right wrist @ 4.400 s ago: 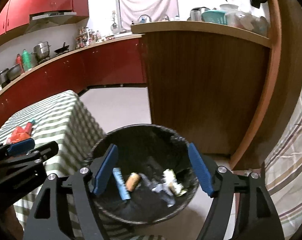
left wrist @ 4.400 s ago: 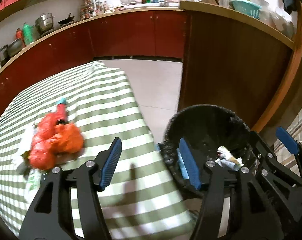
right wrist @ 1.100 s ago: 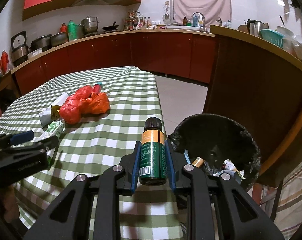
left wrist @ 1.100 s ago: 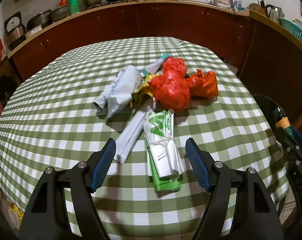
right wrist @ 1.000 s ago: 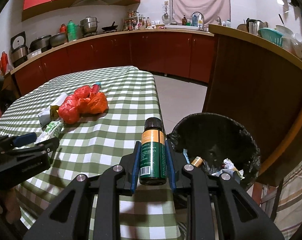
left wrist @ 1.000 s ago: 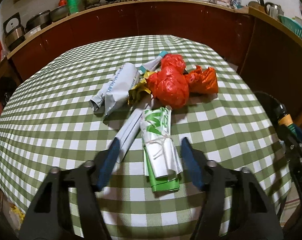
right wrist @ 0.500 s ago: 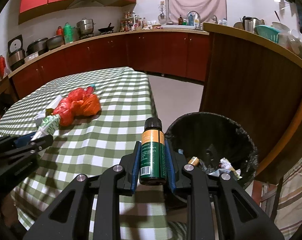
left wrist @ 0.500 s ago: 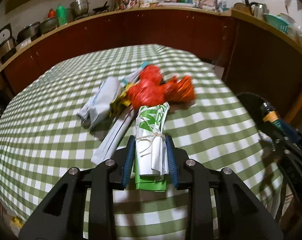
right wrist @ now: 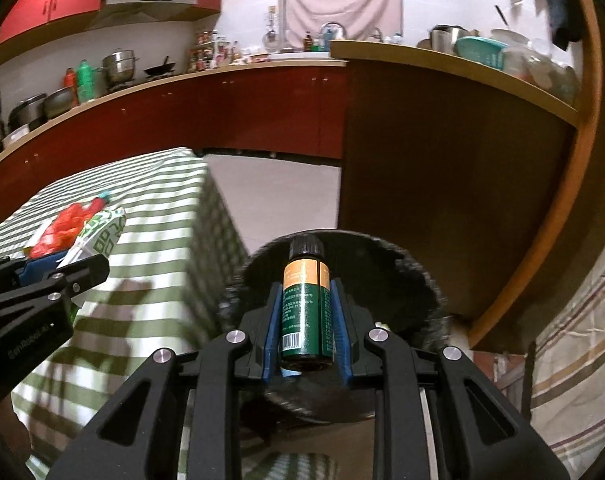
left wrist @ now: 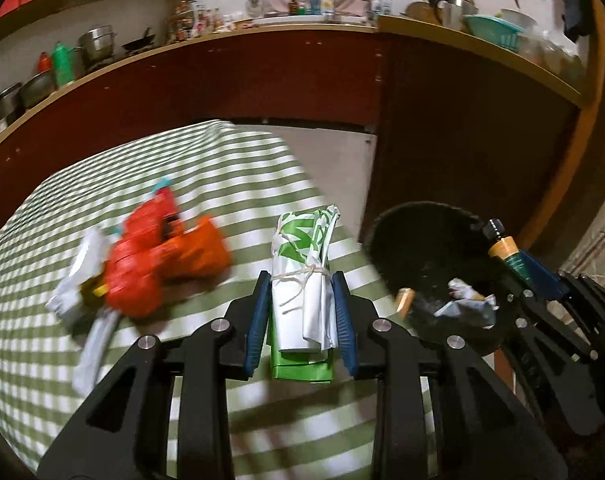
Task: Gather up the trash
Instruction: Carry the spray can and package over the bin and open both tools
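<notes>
**Clerk:** Item one, the ground. What borders what?

**Recorder:** A table under a green-and-white checked cloth (left wrist: 262, 208), its right edge dropping off just beside the black-lined trash bin (left wrist: 386, 240). Pale floor (right wrist: 278, 196) runs between the table and the dark red cabinets (right wrist: 242, 108); a brown counter wall (right wrist: 442, 184) curves close behind the bin.

**Clerk:** Item two, left gripper.

**Recorder:** The left gripper (left wrist: 302, 320) — blue pads (left wrist: 257, 322) drawn in narrow — clamps a rolled white-and-green plastic bag (left wrist: 304, 264) tied with string. The roll sticks out forward above the cloth near the table's right edge; the bin's rim lies just to its right.

**Clerk:** Item three, right gripper.

**Recorder:** The right gripper (right wrist: 306, 320) pinches a dark green bottle (right wrist: 305, 304), jaws narrow, one pad on each side of the body. It sits upright between them, over the bin's mouth.

**Clerk:** Condition of the bottle?

**Recorder:** Black ribbed cap, orange band above a green label, barcode at the bottom. Intact.

**Clerk:** Remaining on the table?

**Recorder:** Crumpled red-orange bags (left wrist: 162, 260) to the left of the roll, with white wrappers (left wrist: 74, 280) at their left — blurred, detail unclear.

**Clerk:** In the bin?

**Recorder:** Crumpled paper (left wrist: 466, 306) and a small tan-orange cylinder (left wrist: 404, 300) on the liner.
</notes>
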